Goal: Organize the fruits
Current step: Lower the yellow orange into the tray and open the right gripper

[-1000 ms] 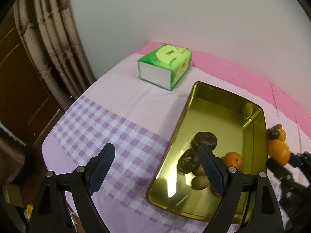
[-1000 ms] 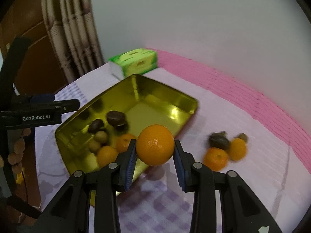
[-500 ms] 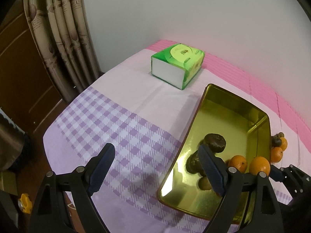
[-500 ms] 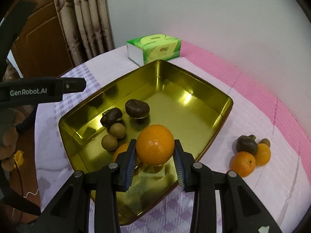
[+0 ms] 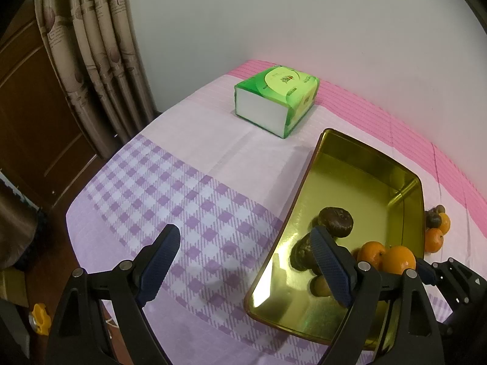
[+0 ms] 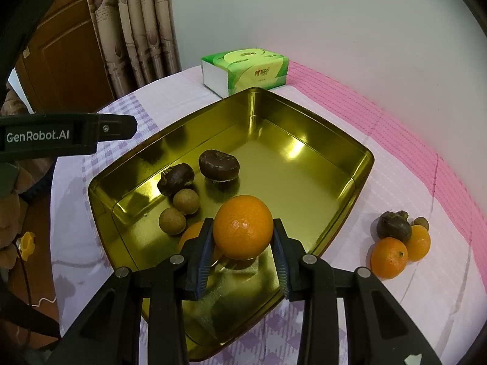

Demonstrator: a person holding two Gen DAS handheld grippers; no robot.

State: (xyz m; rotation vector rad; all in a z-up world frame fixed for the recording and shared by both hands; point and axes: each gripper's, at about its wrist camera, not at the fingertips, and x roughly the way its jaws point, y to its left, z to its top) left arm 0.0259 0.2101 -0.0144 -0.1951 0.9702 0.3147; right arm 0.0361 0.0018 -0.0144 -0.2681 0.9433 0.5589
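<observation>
My right gripper (image 6: 242, 237) is shut on an orange (image 6: 243, 227) and holds it over the near part of the gold tray (image 6: 363, 167). In the tray lie two dark brown fruits (image 6: 218, 165), two small tan round fruits (image 6: 185, 201) and another orange (image 6: 191, 234), partly hidden behind my left finger. On the cloth right of the tray sit two oranges (image 6: 389, 258), a dark fruit (image 6: 393, 227) and a small tan one. My left gripper (image 5: 243, 263) stands open above the checked cloth at the tray's left edge, nothing between its fingers. The held orange (image 5: 398, 260) shows in the left wrist view too.
A green tissue pack (image 5: 275, 100) lies on the cloth behind the tray, near the wall. Curtains (image 5: 100, 54) and a wooden door stand to the left, past the table's edge. A pink band of cloth (image 6: 395, 121) runs along the wall side.
My right gripper has carried the orange from in front of the tray's near rim to over its inside and a little lower. The left gripper's view has shifted left; its jaws stay wide.
</observation>
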